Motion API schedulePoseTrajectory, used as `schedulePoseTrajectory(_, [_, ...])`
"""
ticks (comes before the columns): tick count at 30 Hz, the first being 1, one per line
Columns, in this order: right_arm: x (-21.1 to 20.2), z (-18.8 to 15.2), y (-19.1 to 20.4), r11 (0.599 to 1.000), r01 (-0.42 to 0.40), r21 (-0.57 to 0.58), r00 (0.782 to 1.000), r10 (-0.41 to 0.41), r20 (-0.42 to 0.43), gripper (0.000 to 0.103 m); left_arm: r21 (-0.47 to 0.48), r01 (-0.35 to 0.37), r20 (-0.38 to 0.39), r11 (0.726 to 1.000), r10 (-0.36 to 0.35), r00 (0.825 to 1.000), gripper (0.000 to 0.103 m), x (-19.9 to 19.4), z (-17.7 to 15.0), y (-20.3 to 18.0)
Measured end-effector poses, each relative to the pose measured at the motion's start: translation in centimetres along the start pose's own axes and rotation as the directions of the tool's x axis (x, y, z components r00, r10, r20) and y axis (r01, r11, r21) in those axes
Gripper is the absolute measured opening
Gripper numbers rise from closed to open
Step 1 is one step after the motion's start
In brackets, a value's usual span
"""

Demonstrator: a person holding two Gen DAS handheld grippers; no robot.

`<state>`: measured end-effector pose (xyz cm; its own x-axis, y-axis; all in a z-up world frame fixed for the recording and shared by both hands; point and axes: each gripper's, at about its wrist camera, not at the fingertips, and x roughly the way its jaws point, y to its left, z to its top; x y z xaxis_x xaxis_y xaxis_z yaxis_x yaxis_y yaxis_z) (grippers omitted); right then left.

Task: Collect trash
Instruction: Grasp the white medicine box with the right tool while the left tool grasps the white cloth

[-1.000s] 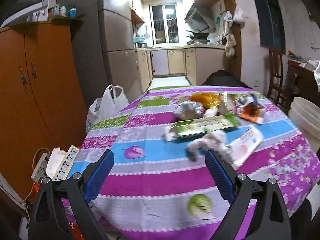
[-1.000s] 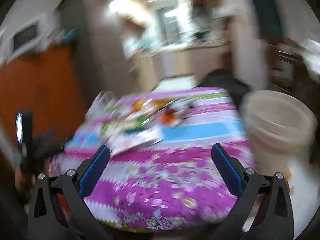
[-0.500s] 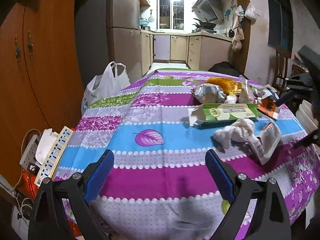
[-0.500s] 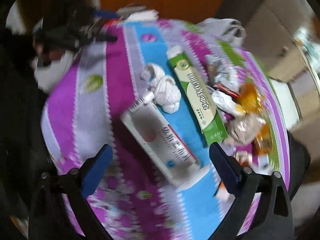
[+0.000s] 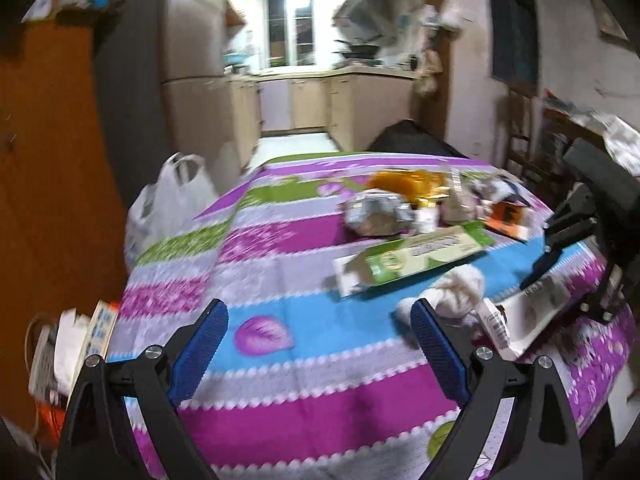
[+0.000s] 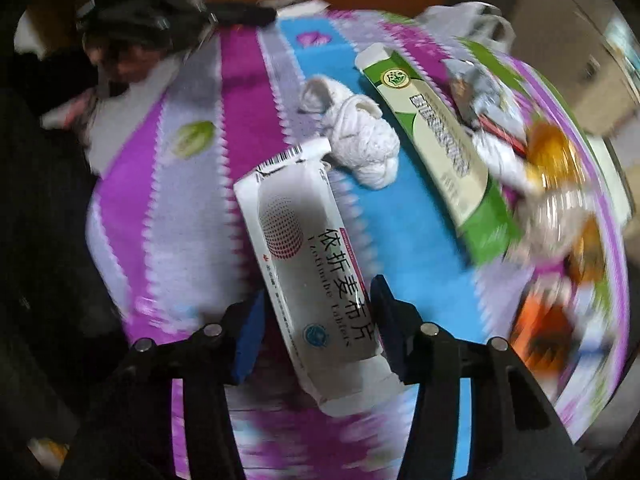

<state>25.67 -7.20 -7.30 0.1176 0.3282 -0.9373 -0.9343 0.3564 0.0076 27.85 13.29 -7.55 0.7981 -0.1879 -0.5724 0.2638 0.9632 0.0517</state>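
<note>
A white tablet box (image 6: 312,264) lies on the striped tablecloth (image 5: 280,280). My right gripper (image 6: 318,292) points steeply down over it and its jaws are closing, the box between them with a thin gap at the left pad. The left wrist view shows this gripper (image 5: 576,240) over the box (image 5: 532,316) at the right. Beside the box lie a crumpled white tissue (image 6: 360,140) and a long green carton (image 6: 440,148). My left gripper (image 5: 319,312) hangs open over the table's near side, holding nothing.
Further back on the table are a foil wrapper (image 5: 376,212), an orange-yellow wrapper (image 5: 408,180) and an orange packet (image 5: 508,216). A white plastic bag (image 5: 168,204) stands left of the table by a wooden cupboard (image 5: 48,160). A power strip (image 5: 44,352) lies at lower left.
My right gripper swung from facing across the room to pointing down, dropped onto the white box and narrowed its jaws around it. The left gripper drifted a little closer over the table.
</note>
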Motion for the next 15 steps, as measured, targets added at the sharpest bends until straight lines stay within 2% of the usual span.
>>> schedulePoseTrajectory(3, [-1.9,-3.0,3.0,0.982,-0.011,0.191,0.995,-0.009,0.103,0.048,0.069,0.066,-0.004,0.995,-0.066,0.998,0.092,0.4,0.5,-1.4])
schedulePoseTrajectory(5, [-3.0,-5.1,4.7,0.947,-0.019,0.321,0.984,-0.04,0.175,0.047,0.097,0.114,-0.008,0.989,-0.114,0.993,0.092,0.7,0.8,-2.5])
schedulePoseTrajectory(8, [-4.6,-8.4,6.5,0.835,-0.07,0.545,0.948,-0.114,0.296,0.047,0.105,0.195,-0.016,0.975,-0.195,0.981,0.092,1.4,1.2,-4.3])
schedulePoseTrajectory(9, [-5.2,-10.0,7.2,0.773,-0.102,0.626,0.927,-0.154,0.341,0.047,0.107,0.217,-0.016,0.97,-0.216,0.976,0.092,1.7,1.2,-4.8])
schedulePoseTrajectory(11, [-5.7,-11.8,7.7,0.678,-0.15,0.72,0.9,-0.207,0.383,0.047,0.116,0.25,-0.024,0.961,-0.249,0.968,0.089,2.6,1.4,-6.0])
schedulePoseTrajectory(13, [-6.2,-13.2,7.7,0.594,-0.198,0.78,0.884,-0.236,0.404,0.047,0.11,0.278,-0.057,0.954,-0.273,0.96,0.086,4.2,1.4,-6.9])
schedulePoseTrajectory(15, [-6.2,-13.5,8.7,0.556,-0.222,0.801,0.872,-0.254,0.418,0.047,0.095,0.299,-0.096,0.95,-0.29,0.952,0.081,5.8,1.3,-7.6])
